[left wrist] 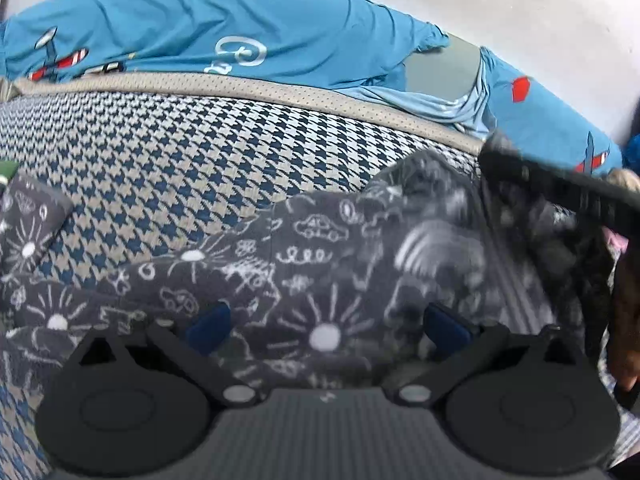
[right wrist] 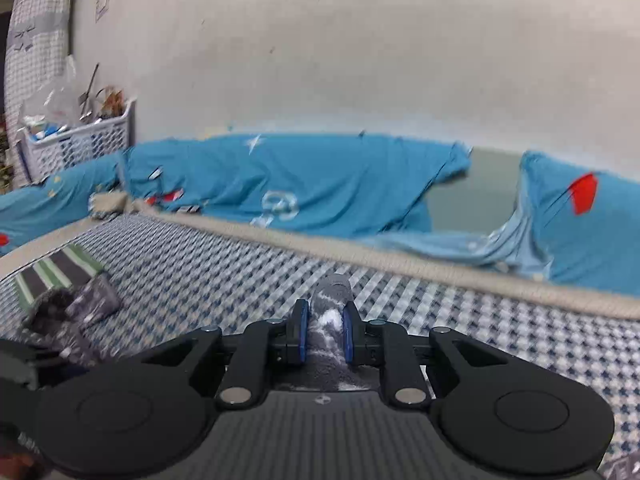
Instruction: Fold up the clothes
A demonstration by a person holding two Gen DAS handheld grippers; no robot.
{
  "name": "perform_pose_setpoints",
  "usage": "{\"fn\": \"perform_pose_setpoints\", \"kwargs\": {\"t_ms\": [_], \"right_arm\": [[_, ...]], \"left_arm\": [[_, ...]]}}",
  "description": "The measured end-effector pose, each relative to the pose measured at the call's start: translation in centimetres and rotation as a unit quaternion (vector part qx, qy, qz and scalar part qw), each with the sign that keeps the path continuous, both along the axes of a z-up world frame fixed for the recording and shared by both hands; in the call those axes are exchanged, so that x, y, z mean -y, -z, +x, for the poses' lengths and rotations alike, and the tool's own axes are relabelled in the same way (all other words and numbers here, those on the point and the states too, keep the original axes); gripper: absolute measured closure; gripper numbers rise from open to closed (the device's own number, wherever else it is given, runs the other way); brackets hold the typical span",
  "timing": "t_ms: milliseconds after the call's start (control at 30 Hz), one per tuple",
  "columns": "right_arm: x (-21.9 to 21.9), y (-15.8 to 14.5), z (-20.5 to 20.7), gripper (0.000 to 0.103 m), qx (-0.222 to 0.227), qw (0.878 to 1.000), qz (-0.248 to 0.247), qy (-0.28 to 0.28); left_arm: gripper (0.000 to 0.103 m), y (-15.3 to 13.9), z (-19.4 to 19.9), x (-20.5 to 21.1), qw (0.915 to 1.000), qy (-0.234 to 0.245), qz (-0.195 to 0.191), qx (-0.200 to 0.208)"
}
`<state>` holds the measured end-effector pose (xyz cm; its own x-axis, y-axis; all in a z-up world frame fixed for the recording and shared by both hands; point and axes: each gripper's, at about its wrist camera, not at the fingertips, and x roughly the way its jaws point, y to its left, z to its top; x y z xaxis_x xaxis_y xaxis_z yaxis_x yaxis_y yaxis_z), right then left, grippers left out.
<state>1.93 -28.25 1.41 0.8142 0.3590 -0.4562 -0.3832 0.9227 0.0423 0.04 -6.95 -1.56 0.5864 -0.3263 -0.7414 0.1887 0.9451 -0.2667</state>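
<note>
A dark grey garment (left wrist: 320,264) printed with white doodles lies bunched on the houndstooth bedcover (left wrist: 200,160). In the left wrist view it drapes over my left gripper (left wrist: 326,324), whose blue pads (left wrist: 208,332) stand wide apart, and cloth hides the fingertips. My right gripper (left wrist: 560,188) shows blurred at the upper right, lifting the garment's edge. In the right wrist view my right gripper (right wrist: 324,320) is shut on a grey fold of the garment (right wrist: 330,296), raised above the bed. The rest of the garment (right wrist: 76,312) sags at the lower left.
A green-striped cloth (right wrist: 60,274) lies by the garment's left end. A blue sheet with planes (right wrist: 304,184) is heaped along the beige mattress edge (right wrist: 360,256) by the wall. A white laundry basket (right wrist: 80,140) stands at the far left.
</note>
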Motion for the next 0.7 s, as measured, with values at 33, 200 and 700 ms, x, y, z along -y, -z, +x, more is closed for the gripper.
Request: {"fn": "perform_pose_setpoints", "kwargs": {"t_ms": [33, 200, 700], "right_arm": [[-0.1, 0.2, -0.3, 0.085, -0.002, 1.000, -0.006, -0.010], [-0.4, 1.1, -1.8, 0.085, -0.019, 0.998, -0.030, -0.060], [-4.8, 5.4, -7.5, 0.086, -0.042, 0.963, -0.149, -0.219]], "left_arm": [[0.000, -0.1, 0.0, -0.4, 1.0000, -0.003, -0.009, -0.001], [0.000, 0.0, 0.6, -2.5, 0.9985, -0.037, -0.038, -0.010], [0.000, 2.5, 3.5, -2.0, 0.9952, -0.092, -0.009, -0.033]]}}
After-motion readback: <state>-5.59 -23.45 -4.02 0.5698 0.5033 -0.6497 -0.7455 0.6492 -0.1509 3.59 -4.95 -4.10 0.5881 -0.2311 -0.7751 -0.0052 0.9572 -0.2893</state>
